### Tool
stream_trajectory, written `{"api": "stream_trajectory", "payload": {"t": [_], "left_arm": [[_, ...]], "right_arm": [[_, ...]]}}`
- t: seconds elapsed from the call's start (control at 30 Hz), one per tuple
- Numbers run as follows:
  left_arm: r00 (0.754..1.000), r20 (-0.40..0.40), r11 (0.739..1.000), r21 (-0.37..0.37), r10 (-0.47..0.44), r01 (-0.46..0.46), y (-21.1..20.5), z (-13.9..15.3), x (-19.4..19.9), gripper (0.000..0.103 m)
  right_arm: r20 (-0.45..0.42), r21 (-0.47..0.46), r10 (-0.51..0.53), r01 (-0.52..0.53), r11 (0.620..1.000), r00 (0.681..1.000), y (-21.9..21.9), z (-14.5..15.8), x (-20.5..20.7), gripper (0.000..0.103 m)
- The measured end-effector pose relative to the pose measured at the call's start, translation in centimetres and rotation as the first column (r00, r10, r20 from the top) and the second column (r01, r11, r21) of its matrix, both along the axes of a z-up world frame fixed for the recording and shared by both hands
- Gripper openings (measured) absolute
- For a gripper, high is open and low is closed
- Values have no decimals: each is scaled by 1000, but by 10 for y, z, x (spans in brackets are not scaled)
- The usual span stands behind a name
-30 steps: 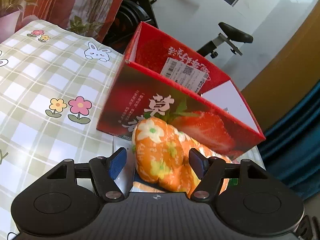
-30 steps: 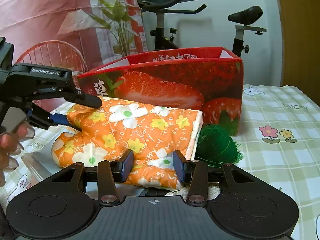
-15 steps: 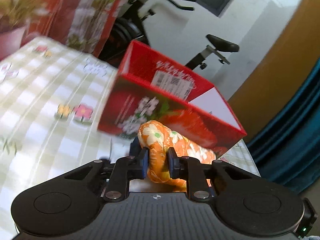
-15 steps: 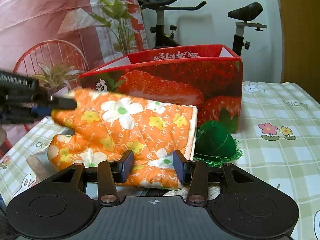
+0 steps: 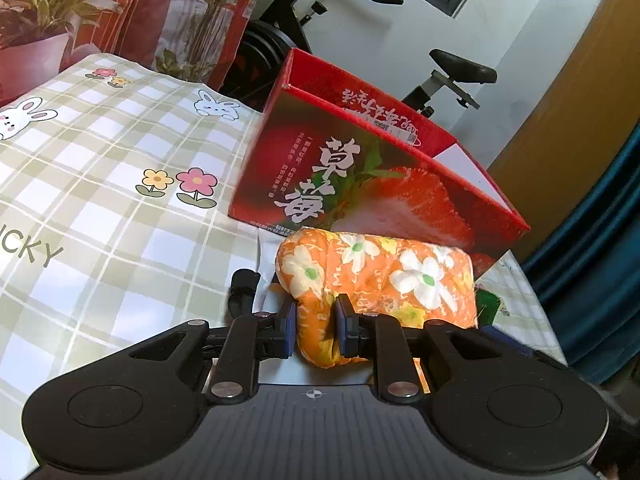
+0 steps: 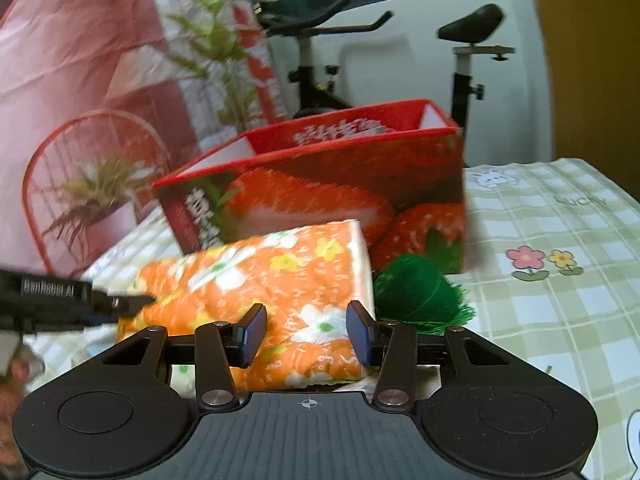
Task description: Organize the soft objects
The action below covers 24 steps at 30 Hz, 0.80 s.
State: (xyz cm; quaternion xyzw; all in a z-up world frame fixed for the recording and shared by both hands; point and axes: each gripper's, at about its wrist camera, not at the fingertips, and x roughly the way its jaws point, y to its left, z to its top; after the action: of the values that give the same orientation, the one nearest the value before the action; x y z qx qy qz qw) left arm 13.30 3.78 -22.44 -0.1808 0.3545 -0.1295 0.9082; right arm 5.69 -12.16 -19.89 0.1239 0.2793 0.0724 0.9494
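Observation:
An orange oven mitt with white and yellow flowers lies in front of the red strawberry box on the checked tablecloth. My left gripper is shut on the mitt's narrow end, its pads pinching the fabric. In the right wrist view the mitt stretches from the left gripper's finger to my right gripper. The right jaws are opening. The mitt's cuff lies between them with its edges loose from the pads. A green tasselled object sits just right of the cuff, against the box.
The box is open at the top and stands near the table's far edge. An exercise bike stands behind it. A potted plant in a red wire chair is at the left. A flat pale packet lies under the mitt.
My left gripper closed on the mitt's end and dragged it away from the box. The right jaws spread wider around the cuff. The right view shifted and blurred.

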Motion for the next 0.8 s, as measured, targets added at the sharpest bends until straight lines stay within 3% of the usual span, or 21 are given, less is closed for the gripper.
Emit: {"api": "stream_trajectory", "payload": {"t": [0.03, 0.2, 0.5, 0.57, 0.63, 0.73, 0.8], "left_arm": [[1000, 1, 1000, 3, 1, -1, -1, -1, -1, 22], [1000, -2, 1000, -7, 5, -5, 0, -4, 0, 24], [1000, 0, 1000, 3, 5, -5, -2, -4, -1, 24], [1000, 1, 1000, 6, 4, -4, -2, -4, -2, 24], [1000, 1, 1000, 7, 4, -4, -2, -4, -2, 24], [1000, 3, 1000, 17, 3, -3, -4, -3, -2, 24], [1000, 8, 999, 33, -5, 5, -6, -1, -4, 24]], "right_arm": [[3, 7, -27, 27, 1000, 1000, -4, 0, -1, 54], [-29, 102, -98, 101, 990, 995, -24, -7, 0, 54], [-28, 131, -43, 46, 990, 999, -17, -9, 2, 53], [-20, 127, -44, 46, 991, 999, -17, -6, 1, 45], [6, 103, -51, 50, 993, 999, -15, -1, -2, 29], [62, 70, -51, 46, 996, 997, -12, 10, -8, 14], [83, 74, -23, 17, 997, 996, -11, 17, -9, 10]]}}
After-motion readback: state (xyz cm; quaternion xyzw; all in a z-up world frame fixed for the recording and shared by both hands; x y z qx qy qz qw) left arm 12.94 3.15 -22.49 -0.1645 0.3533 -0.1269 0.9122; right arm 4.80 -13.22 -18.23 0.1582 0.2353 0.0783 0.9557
